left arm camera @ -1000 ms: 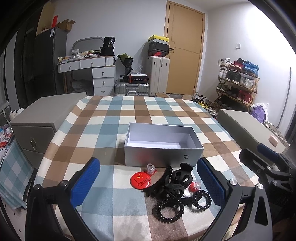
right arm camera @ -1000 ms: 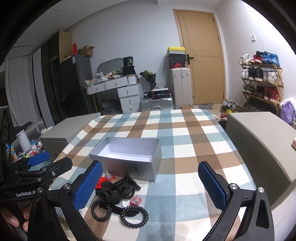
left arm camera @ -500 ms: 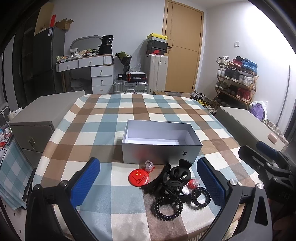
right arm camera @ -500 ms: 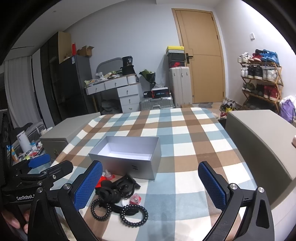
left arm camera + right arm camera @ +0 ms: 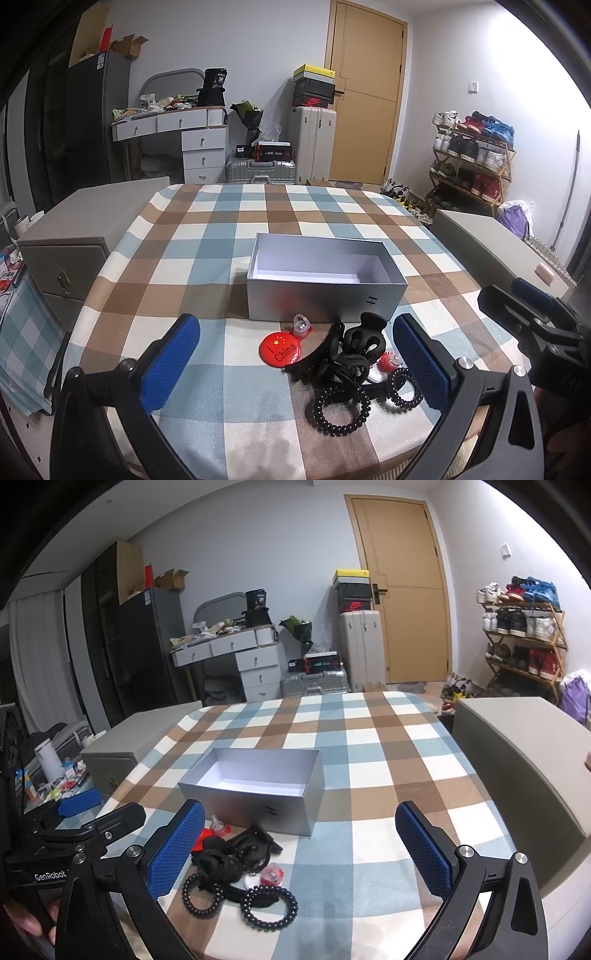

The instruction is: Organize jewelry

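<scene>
An open silver box [image 5: 325,280] [image 5: 255,794] stands on the checked tablecloth [image 5: 221,229], nothing visible inside it. In front of it lies a small heap: a round red badge [image 5: 281,350], a black claw clip [image 5: 360,338] [image 5: 251,843], two black spiral hair ties [image 5: 338,410] [image 5: 269,906], and small red and clear pieces [image 5: 386,363] [image 5: 272,875]. My left gripper [image 5: 295,373] hovers open just before the heap, fingers wide on either side. My right gripper [image 5: 301,853] is open too, with the heap by its left finger [image 5: 177,849].
Grey cabinets [image 5: 74,236] [image 5: 524,753] flank the table on both sides. Beyond the far edge are a suitcase [image 5: 260,171], a white desk [image 5: 184,129], a shoe rack [image 5: 472,162] and a door [image 5: 364,96]. A hand [image 5: 22,926] holds the left tool.
The box and heap sit slightly lower and left in the left wrist view, a small drift of that gripper. Both grippers stay open; nothing on the table has moved.
</scene>
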